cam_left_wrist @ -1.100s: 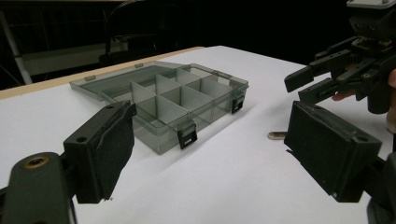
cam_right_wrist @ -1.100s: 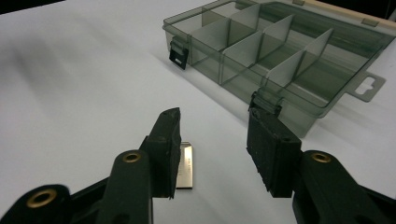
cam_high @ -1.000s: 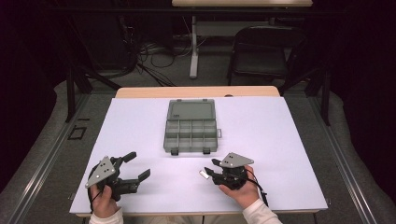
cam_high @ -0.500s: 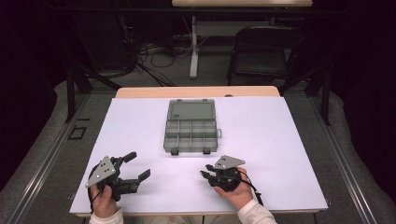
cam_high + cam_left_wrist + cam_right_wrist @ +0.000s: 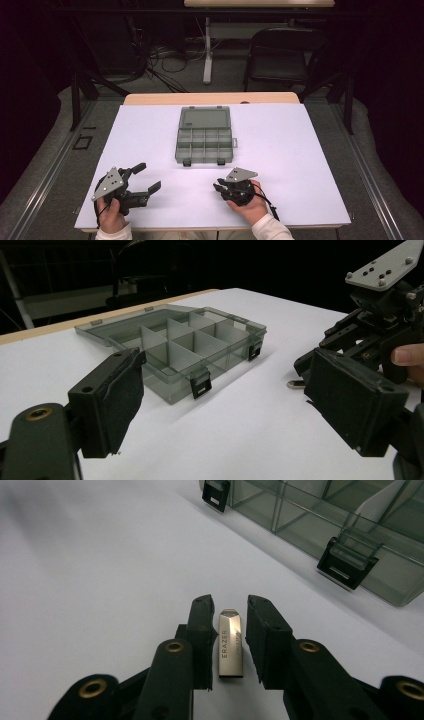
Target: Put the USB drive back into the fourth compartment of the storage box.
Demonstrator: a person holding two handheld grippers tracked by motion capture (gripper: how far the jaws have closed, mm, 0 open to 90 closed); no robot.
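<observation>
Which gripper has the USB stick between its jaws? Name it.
The right gripper: its jaws stand close on either side of the USB stick lying on the table. The left gripper gapes wide, with nothing between its jaws.

Light: bright, even, from overhead on the white surface (image 5: 300, 165); room behind nearly black
Shadows: soft, short, beside the organiser box (image 5: 204, 135)
Glare: mild sheen on the USB stick (image 5: 230, 642) (lettering still legible)
Focus: far corners of the right gripper view soften; high view slightly grainy
</observation>
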